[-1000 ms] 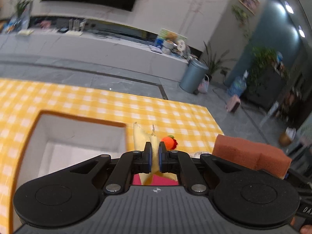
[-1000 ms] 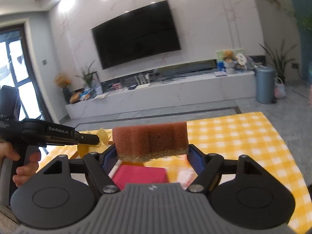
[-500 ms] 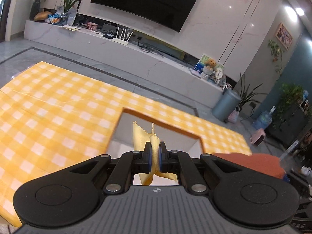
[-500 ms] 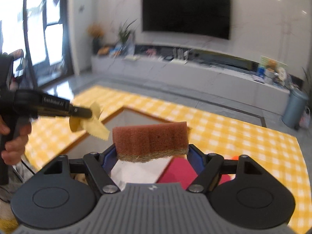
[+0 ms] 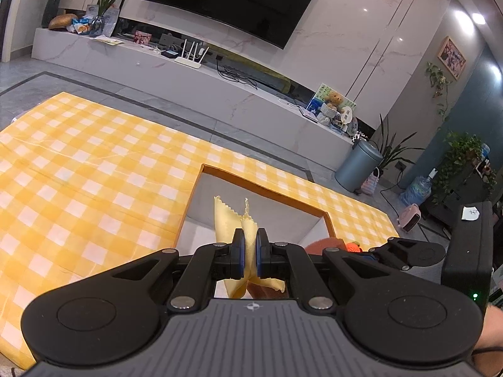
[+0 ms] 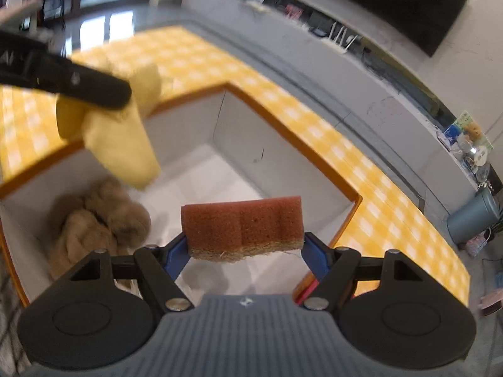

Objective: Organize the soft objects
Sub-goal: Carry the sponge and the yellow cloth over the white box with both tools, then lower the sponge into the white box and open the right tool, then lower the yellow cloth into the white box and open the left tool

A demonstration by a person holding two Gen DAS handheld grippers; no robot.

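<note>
My left gripper (image 5: 249, 253) is shut on a yellow cloth (image 5: 228, 220) and holds it over the white box (image 5: 201, 201) with the orange rim. In the right wrist view the left gripper (image 6: 94, 86) and the hanging yellow cloth (image 6: 122, 147) show at upper left, above the box (image 6: 239, 135). My right gripper (image 6: 245, 251) is shut on a brown sponge (image 6: 242, 224) and holds it above the box's inside. A tan plush toy (image 6: 97, 223) lies in the box's left corner.
The box stands on a table with a yellow checked cloth (image 5: 78, 172). A small orange toy (image 5: 353, 246) lies beyond the box at right. A red flat thing (image 6: 306, 289) shows by my right finger. A TV console and a grey bin (image 5: 358, 165) stand beyond.
Both grippers have moved left over the white box, still holding the cloth and the sponge. The right view now looks down into the box, and the plush toy has come into sight.
</note>
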